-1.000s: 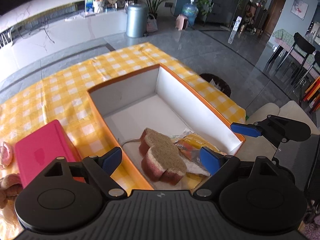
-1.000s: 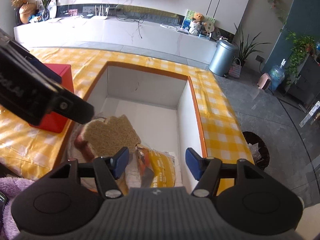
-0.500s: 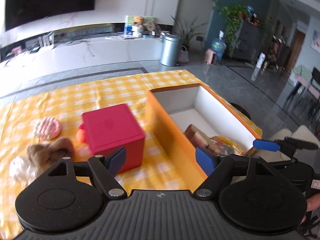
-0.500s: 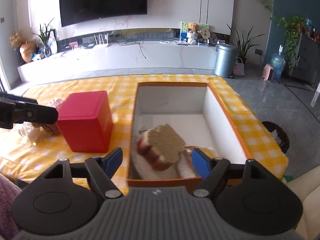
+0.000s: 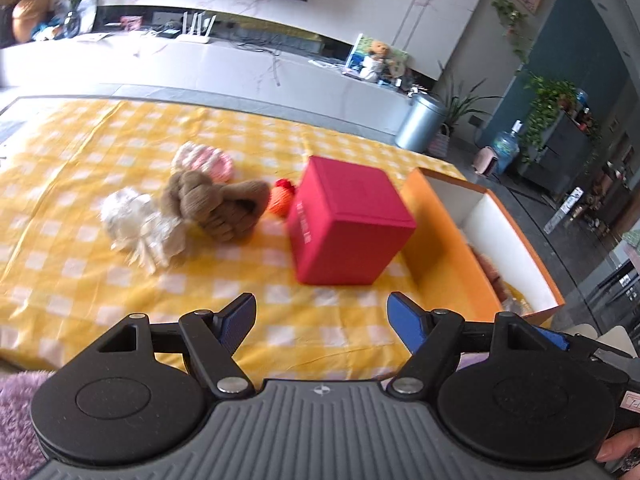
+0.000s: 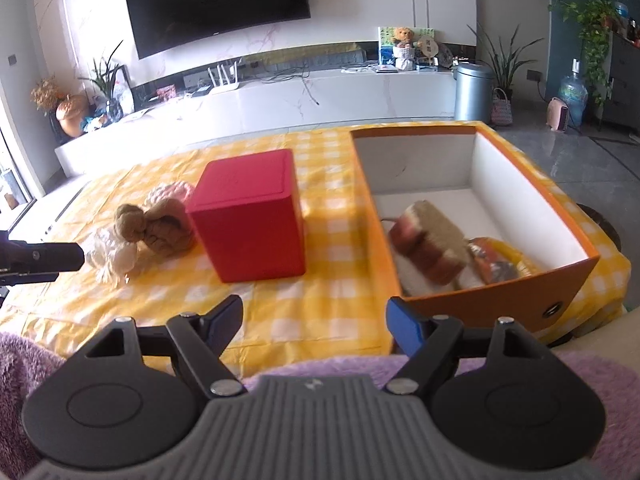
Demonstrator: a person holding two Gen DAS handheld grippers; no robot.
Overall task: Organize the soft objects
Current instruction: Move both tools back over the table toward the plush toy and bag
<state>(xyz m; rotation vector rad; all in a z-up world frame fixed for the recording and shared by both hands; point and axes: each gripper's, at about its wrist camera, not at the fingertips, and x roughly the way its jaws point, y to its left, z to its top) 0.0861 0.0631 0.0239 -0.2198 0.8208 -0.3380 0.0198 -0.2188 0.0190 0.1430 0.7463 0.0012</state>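
An orange box [image 6: 576, 284] with white inside holds a brown bread-shaped plush [image 6: 430, 242] and a yellow packet [image 6: 500, 264]; the box also shows in the left wrist view [image 5: 444, 248]. On the yellow checked cloth lie a brown knitted plush [image 5: 218, 204], a white fluffy item [image 5: 140, 228], a pink round plush [image 5: 204, 160] and a small orange ball [image 5: 280, 200]. My left gripper [image 5: 322, 320] is open and empty near the table's front edge. My right gripper [image 6: 314, 320] is open and empty, in front of the box.
A red cube box [image 5: 348, 224] stands between the loose plushes and the orange box; it shows in the right wrist view [image 6: 250, 216] too. Purple fuzzy fabric [image 6: 560, 368] lies under the grippers. A white counter [image 6: 280, 96] and a grey bin [image 6: 472, 90] are behind.
Both grippers have pulled back out of the orange box, leaving the bread plush in it. The left gripper has swung left to face the loose plushes.
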